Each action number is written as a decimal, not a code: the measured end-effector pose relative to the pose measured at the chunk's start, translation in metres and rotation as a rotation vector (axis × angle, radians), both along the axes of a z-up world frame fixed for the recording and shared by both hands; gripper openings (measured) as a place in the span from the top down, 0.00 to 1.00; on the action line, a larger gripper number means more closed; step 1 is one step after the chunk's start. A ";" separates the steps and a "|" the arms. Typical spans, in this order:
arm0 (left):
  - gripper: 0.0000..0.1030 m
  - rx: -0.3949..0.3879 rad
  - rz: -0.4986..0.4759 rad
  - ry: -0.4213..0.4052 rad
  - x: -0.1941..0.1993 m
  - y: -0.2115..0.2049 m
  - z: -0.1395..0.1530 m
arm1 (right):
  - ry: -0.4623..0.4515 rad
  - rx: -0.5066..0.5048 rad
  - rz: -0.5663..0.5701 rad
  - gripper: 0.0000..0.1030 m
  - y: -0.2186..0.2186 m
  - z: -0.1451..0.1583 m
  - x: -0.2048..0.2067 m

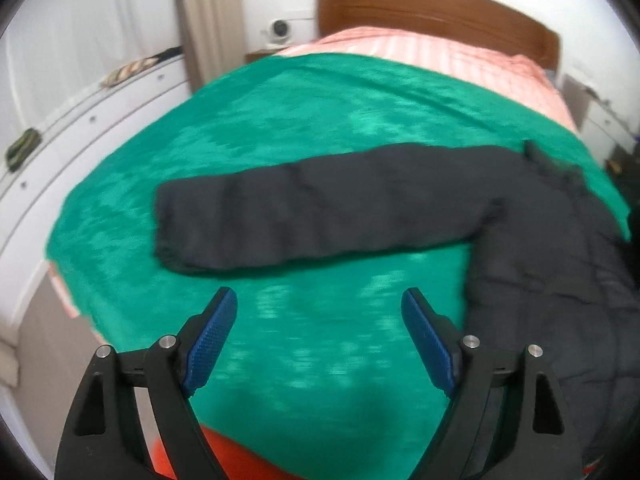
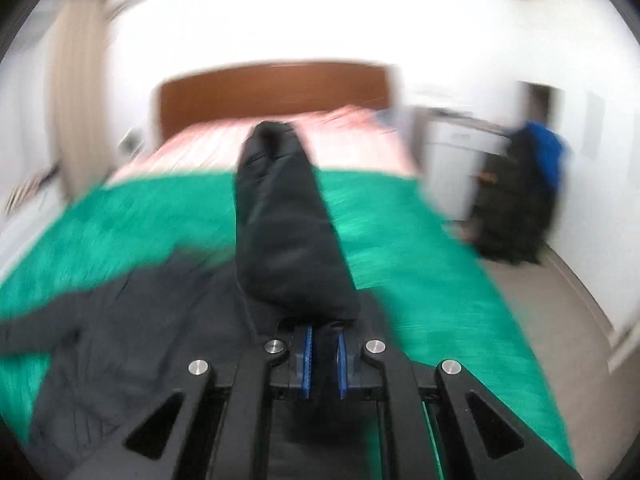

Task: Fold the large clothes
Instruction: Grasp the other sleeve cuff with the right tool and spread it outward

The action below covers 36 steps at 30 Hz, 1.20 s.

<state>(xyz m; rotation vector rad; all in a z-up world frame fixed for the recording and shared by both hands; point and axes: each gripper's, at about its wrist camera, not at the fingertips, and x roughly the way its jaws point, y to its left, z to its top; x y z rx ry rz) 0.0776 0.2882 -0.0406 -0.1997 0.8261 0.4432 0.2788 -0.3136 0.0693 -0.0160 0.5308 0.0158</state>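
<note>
Two grippers work over a bed covered by a green blanket [image 1: 280,128]. The left gripper [image 1: 319,312] hovers above bare green blanket with its blue-padded fingers [image 1: 212,336] spread wide apart, holding nothing. The dark padded jacket [image 1: 560,280] lies on the blanket: its body occupies the right side of the left wrist view, and one sleeve [image 1: 312,216] extends flat across the blanket to the left, just beyond the left gripper's fingertips.

The right gripper [image 2: 323,354] has its fingers drawn close together, clamped on a fold of the jacket's other sleeve [image 2: 280,220]. That sleeve rises from the fingers and runs forward along the view axis toward the wooden headboard [image 2: 272,92]. The jacket body [image 2: 120,340] lies below and left of the right gripper in that view.

Pink striped bedding [image 1: 440,52] shows beyond the far edge of the green blanket. The right wrist view is heavily motion-blurred; finer detail cannot be read.
</note>
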 end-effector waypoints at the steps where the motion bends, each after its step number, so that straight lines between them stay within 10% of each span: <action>1: 0.17 -0.006 -0.014 -0.009 0.003 -0.007 0.002 | -0.021 0.017 -0.061 0.91 -0.032 0.012 -0.010; 6: 0.17 -0.038 -0.085 -0.004 0.017 -0.046 0.002 | -0.021 0.028 -0.377 0.91 -0.178 0.021 -0.056; 13: 0.17 -0.041 -0.108 0.038 0.026 -0.076 -0.009 | 0.363 0.138 -0.565 0.90 -0.276 -0.123 -0.068; 16: 0.17 -0.031 -0.108 0.044 0.024 -0.078 -0.008 | 0.434 0.224 -0.631 0.68 -0.288 -0.160 -0.086; 24: 0.05 -0.039 -0.088 -0.014 0.023 -0.073 -0.008 | 0.280 0.039 -0.423 0.09 -0.149 -0.108 -0.124; 36: 0.05 0.000 -0.148 0.012 0.012 -0.097 -0.041 | 0.223 -0.117 -0.101 0.09 0.078 -0.090 -0.160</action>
